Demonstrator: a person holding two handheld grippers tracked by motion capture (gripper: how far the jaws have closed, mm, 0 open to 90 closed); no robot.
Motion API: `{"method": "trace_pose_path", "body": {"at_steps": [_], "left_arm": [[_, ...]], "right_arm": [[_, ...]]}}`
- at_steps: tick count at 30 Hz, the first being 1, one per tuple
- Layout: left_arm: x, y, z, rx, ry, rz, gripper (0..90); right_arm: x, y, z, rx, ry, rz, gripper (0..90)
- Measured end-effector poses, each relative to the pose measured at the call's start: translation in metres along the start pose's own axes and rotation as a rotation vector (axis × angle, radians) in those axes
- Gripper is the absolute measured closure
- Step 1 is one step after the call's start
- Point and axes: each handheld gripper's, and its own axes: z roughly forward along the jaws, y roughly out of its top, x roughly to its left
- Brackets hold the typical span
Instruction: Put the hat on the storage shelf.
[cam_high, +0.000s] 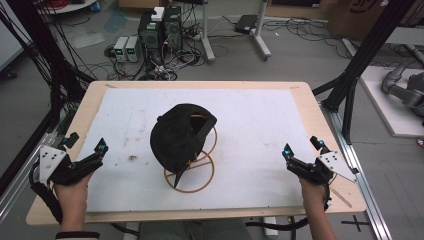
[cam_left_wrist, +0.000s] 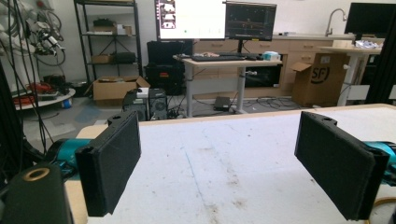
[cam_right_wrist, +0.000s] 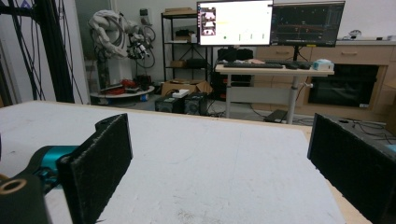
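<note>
From the high view I see the black cap (cam_high: 181, 134) sitting on a wooden wire stand (cam_high: 192, 172), near the middle of the bench (cam_high: 320, 120), a little toward the near edge. The cap covers the top of the stand, and the round base ring of the stand lies on the white mat (cam_high: 260, 125) in front of it. My left gripper (cam_high: 88, 145) is at the near left corner of the bench, with its jaws spread apart and nothing between them. My right gripper (cam_high: 301, 147) is at the near right corner, also spread wide and empty. Both are well apart from the cap, one on each side.

In the left gripper view, the two black pads (cam_left_wrist: 112, 170) stand far from each other, and between them I see only the stained white mat. At the bottom right corner a small curved piece of the wooden stand (cam_left_wrist: 385, 201) shows.

In the right gripper view, the pads (cam_right_wrist: 100, 168) are again wide apart with bare mat between them. Beyond the far edge of the bench there are a desk (cam_right_wrist: 273, 70) and two monitors (cam_right_wrist: 233, 21).
</note>
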Motion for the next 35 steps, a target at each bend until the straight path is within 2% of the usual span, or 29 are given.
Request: {"method": "trace_pose_path", "body": {"at_steps": [35], "left_arm": [[-0.0058,0.0022,0.0014,0.007,-0.037,0.026,14.8]], "right_arm": [[0.0006,0.0006,-0.0011,-0.004,-0.001,0.01,6.0]]}}
